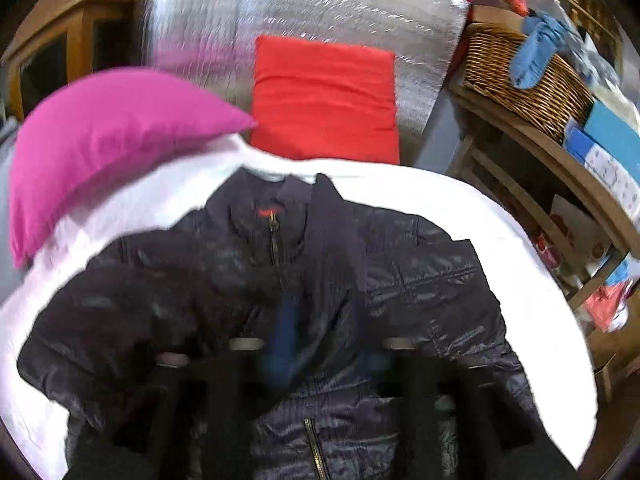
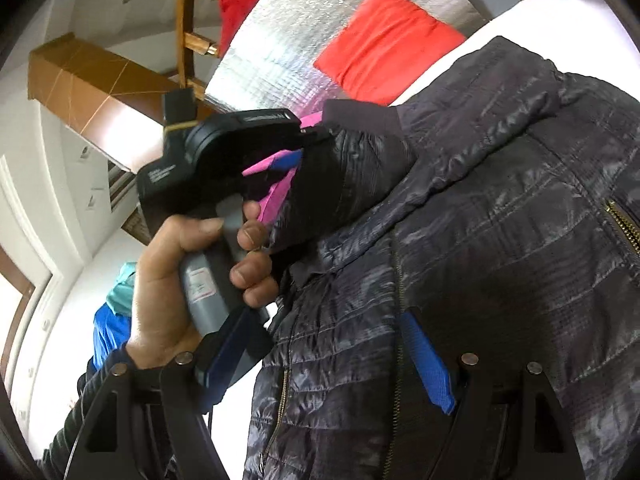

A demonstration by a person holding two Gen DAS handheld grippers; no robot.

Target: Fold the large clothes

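one jacket (image 1: 400, 280), perhaps two cushions (image 1: 324, 96), one basket (image 1: 512, 80)

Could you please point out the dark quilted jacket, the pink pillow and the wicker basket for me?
dark quilted jacket (image 1: 420, 280): left wrist view, on its chest panel.
pink pillow (image 1: 104, 136): left wrist view, on its middle.
wicker basket (image 1: 504, 68): left wrist view, on its woven side wall.

Motion blurs the left gripper (image 1: 320, 354) over the jacket (image 1: 400, 280).
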